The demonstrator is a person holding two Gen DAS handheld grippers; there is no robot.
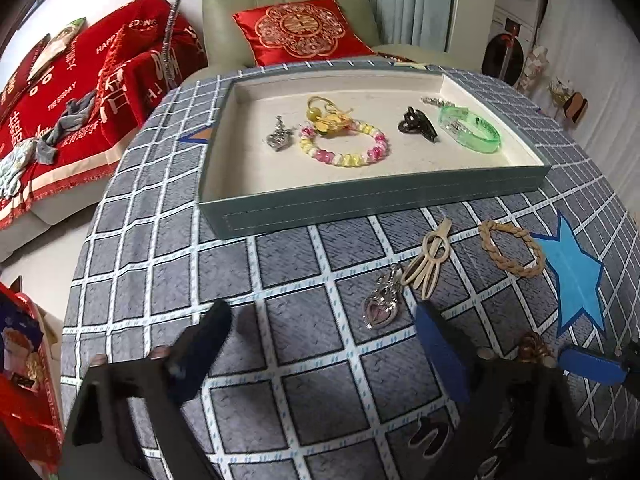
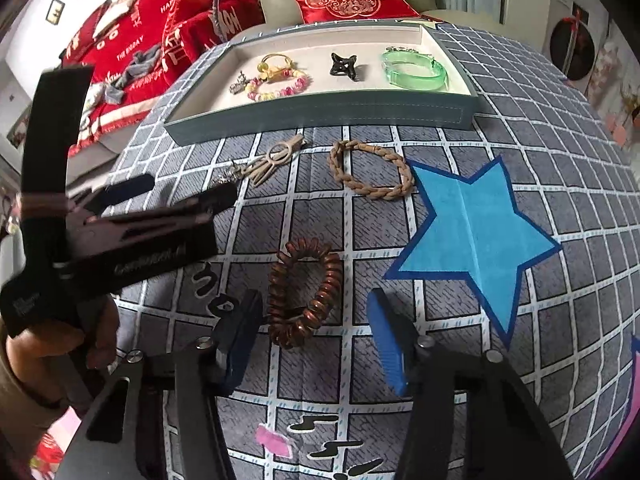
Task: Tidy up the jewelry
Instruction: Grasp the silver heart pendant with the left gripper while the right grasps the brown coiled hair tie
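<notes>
A grey-blue tray (image 1: 372,210) (image 2: 320,114) holds a silver charm (image 1: 276,136), a pink-yellow bead bracelet (image 1: 346,146) (image 2: 280,84), a yellow hair tie (image 1: 326,114), a black claw clip (image 1: 416,124) (image 2: 344,66) and a green bangle (image 1: 472,128) (image 2: 414,70). On the cloth in front lie a beige hair clip (image 1: 428,258) (image 2: 276,158), a silver heart pendant (image 1: 382,298), a braided tan bracelet (image 1: 512,250) (image 2: 372,170) and a brown spiral hair tie (image 2: 304,294). My left gripper (image 1: 324,328) is open, the pendant just beyond its right finger. My right gripper (image 2: 316,320) is open around the spiral tie's near end.
The table has a grey checked cloth (image 1: 280,360) with a blue star (image 2: 476,232). The left gripper's body (image 2: 120,236) sits left of the spiral tie. Behind the table are a green armchair with a red cushion (image 1: 300,30) and a red-covered sofa (image 1: 80,92).
</notes>
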